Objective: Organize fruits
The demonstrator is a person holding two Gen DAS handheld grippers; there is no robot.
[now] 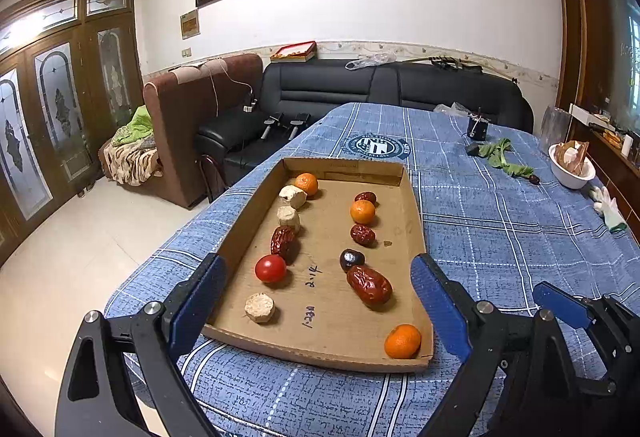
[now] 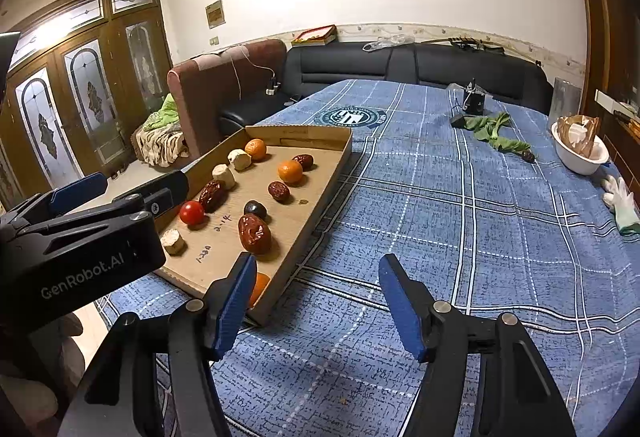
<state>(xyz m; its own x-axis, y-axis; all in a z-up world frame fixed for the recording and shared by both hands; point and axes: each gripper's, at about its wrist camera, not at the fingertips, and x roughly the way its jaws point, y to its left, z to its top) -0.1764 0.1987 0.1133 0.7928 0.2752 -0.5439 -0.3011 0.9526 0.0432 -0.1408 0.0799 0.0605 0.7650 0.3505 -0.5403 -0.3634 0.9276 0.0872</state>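
Observation:
A shallow cardboard tray (image 1: 312,351) lies on the blue checked tablecloth (image 1: 500,237) with fruit in two rows. The left row ends near me with a cherry tomato (image 1: 271,268) and a pale round piece (image 1: 260,307). The right row holds a big red date (image 1: 369,285) and, in the near right corner, a mandarin (image 1: 402,341). My left gripper (image 1: 318,265) is open, its fingers either side of the tray's near end, holding nothing. My right gripper (image 2: 316,259) is open over bare cloth beside the tray's right wall, and its left finger half hides the mandarin (image 2: 260,285).
Far right on the table stand a white bowl (image 1: 570,167), green leaves (image 1: 504,155), a white glove (image 1: 608,205) and a small black box (image 1: 478,127). The table's left edge drops to the floor beside the tray. A black sofa (image 1: 380,85) stands beyond the table.

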